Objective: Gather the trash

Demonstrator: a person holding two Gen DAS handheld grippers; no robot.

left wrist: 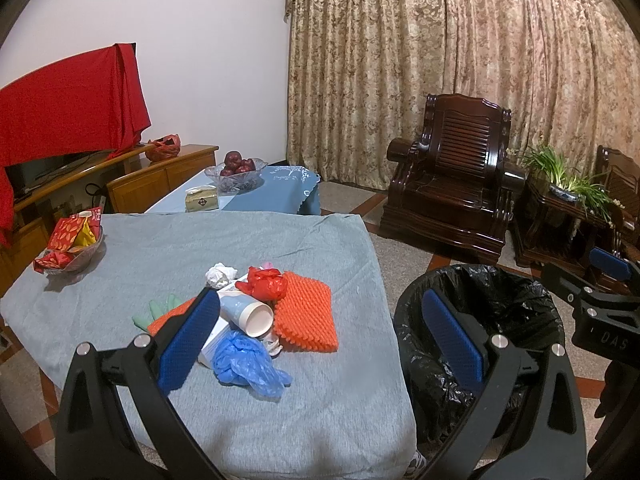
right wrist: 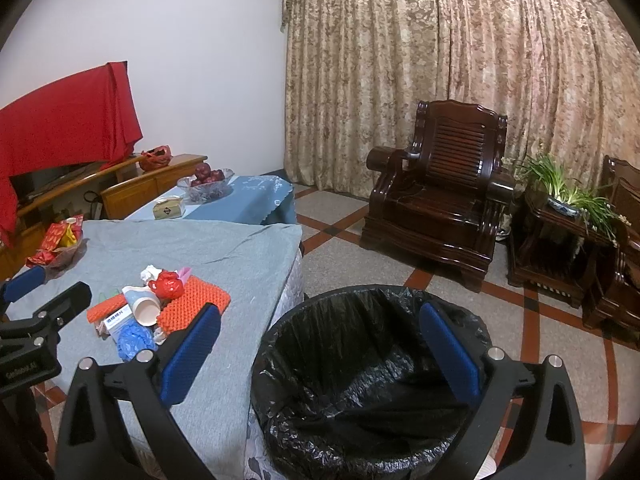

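Both tongs stand wide open and hold nothing. The left tongs [left wrist: 320,336] hover above the near edge of the tabletop [left wrist: 320,412], which is draped in a grey cloth. The right tongs [right wrist: 320,344] hang over the mouth of the bin [right wrist: 360,380], lined with a black bag and standing on the floor just beside the tabletop's right edge.

The trash lies in one heap near the middle of the tabletop: a white paper cup [left wrist: 250,314] on its side, a blue plastic glove [left wrist: 246,362] nearest the camera, an orange foam net [left wrist: 306,320] to the right, a red plastic bag [left wrist: 264,284] atop the heap, a crumpled white tissue [left wrist: 218,274] behind it, and a white carton [left wrist: 216,340] under the cup (print unreadable).

A glass bowl of red packets [left wrist: 72,246] sits at the far left corner, well apart from the heap.
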